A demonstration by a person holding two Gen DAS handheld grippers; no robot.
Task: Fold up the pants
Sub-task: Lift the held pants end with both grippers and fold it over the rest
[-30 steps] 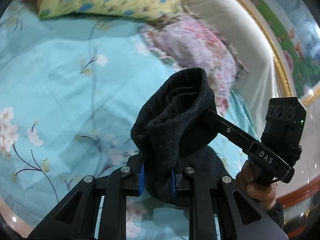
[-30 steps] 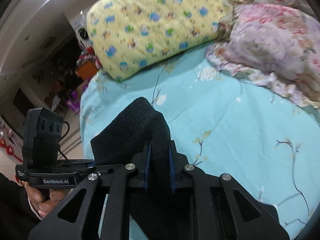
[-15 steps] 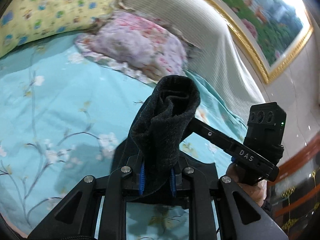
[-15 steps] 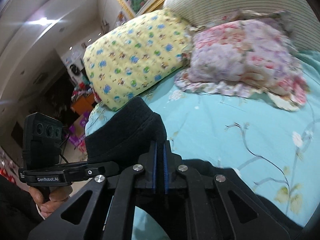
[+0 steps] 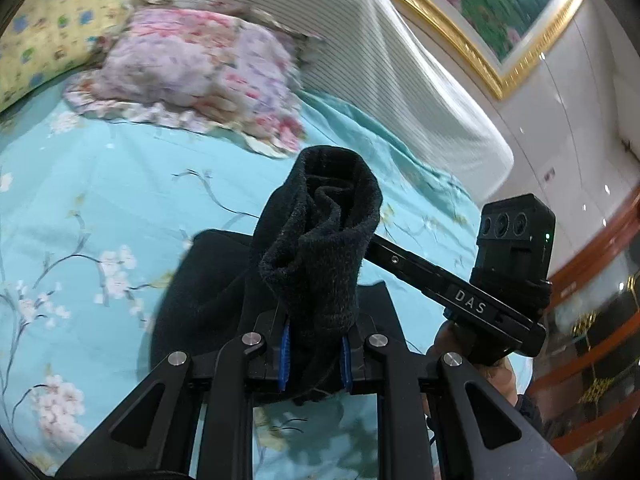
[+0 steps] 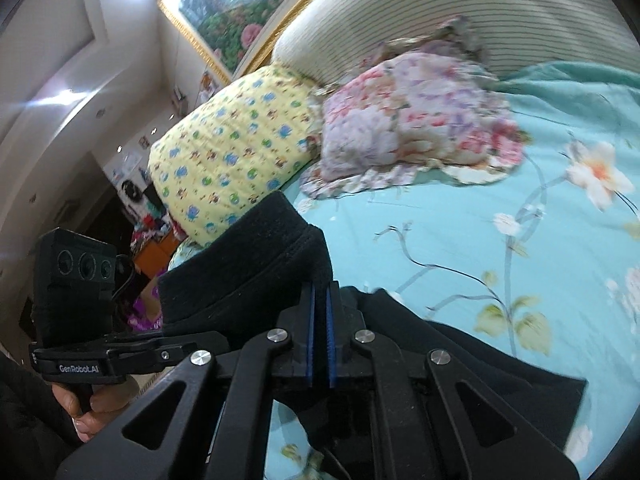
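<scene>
Two handheld grippers each clamp a bunched end of one pair of black pants above a bed. Nearest in the left wrist view, the left gripper (image 5: pixel 314 354) has its blue pads pressed together on a thick roll of the pants (image 5: pixel 320 264), which stands up past the fingertips like a dark tube. Nearest in the right wrist view, the right gripper (image 6: pixel 320 330) is squeezed almost flat, its pads nipping a thinner edge of the same black cloth, probably a hem or waistband. Holding both ends off the bed looks meant to carry one end over the other for a fold.

Below and just beyond the pads, the rest of the pants lies on the turquoise flowered bedsheet (image 5: pixel 100 208), so the garment is partly lifted and partly resting.

Each view also shows the other gripper off to the side, held by a person's hand (image 6: pixel 86 408).

Farther back sit two pillows: one pink and lilac floral pillow (image 5: pixel 192 72) and one yellow patterned pillow (image 6: pixel 236 152), side by side and touching. Behind them rises one striped padded headboard (image 5: pixel 392 64), and above it hangs one gold-framed painting (image 5: pixel 496 4) on the wall.
</scene>
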